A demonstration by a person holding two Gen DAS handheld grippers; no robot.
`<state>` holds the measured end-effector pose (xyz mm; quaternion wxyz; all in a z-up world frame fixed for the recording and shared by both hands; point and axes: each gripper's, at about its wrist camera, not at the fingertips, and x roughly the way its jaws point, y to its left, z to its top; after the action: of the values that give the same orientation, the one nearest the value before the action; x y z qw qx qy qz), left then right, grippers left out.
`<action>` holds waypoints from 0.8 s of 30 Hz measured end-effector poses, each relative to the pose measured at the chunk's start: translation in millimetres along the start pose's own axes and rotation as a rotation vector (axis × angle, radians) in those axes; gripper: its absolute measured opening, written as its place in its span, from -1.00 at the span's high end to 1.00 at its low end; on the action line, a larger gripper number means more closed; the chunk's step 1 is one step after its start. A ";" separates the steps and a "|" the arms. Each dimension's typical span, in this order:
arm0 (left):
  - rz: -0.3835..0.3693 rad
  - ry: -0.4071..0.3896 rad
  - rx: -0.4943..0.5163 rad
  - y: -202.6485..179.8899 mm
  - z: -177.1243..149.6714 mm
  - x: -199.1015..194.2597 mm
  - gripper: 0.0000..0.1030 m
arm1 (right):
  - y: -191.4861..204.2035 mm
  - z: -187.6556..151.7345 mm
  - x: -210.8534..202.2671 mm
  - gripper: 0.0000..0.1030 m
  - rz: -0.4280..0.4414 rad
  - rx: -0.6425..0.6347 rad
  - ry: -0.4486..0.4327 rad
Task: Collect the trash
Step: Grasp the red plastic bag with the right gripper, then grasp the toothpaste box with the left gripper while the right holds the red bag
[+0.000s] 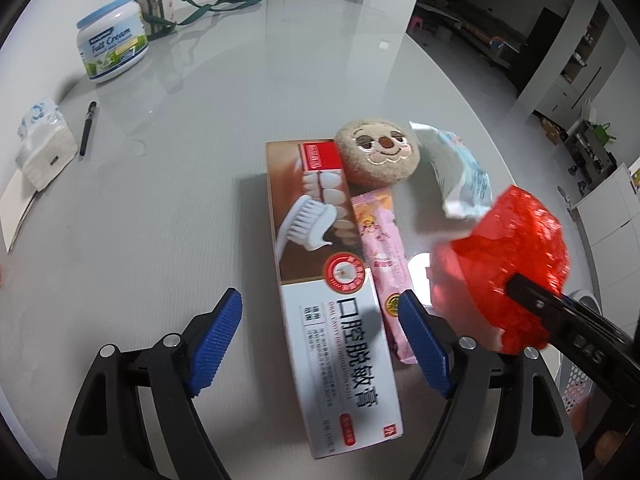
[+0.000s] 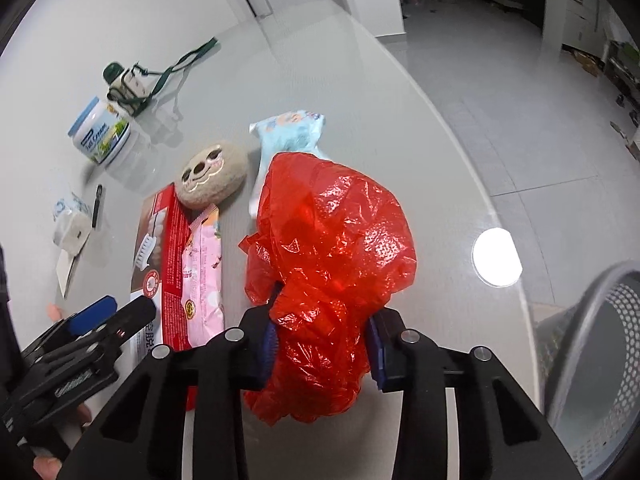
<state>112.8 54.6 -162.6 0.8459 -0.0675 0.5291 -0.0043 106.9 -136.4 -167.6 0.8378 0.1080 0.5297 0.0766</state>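
My right gripper (image 2: 320, 350) clamps the red bag (image 2: 332, 248) — next, the bin (image 2: 592, 344); my left gripper (image 1: 320, 340), open, straddles the toothpaste box (image 1: 320, 280).

Home interior, tabletop scene.
A milk powder tub (image 1: 113, 42), plush toy (image 1: 378, 152) and strapped bottle (image 1: 157, 2) stood on a grey table (image 1: 240, 92).

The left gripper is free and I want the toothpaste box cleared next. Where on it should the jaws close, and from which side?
Grip the toothpaste box across its narrow width at the near white end, coming from above. It lies flat and long, and the open left gripper already straddles it. The pink sachet hugs its right edge, so that finger may catch it.
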 end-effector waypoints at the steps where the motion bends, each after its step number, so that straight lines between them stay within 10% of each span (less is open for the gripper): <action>1: -0.001 0.002 0.003 -1.6 0.7 1.0 -0.58 | -3.3 -2.1 -5.1 0.32 -0.001 0.011 -0.005; 24: 0.083 0.062 -0.052 47.5 -9.7 27.3 -0.43 | -29.2 -37.4 -39.3 0.32 -0.003 0.120 -0.022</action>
<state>113.1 98.4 -196.9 0.8264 -0.0673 0.5574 0.0426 56.8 -170.4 -156.5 0.8357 0.1581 0.5243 0.0420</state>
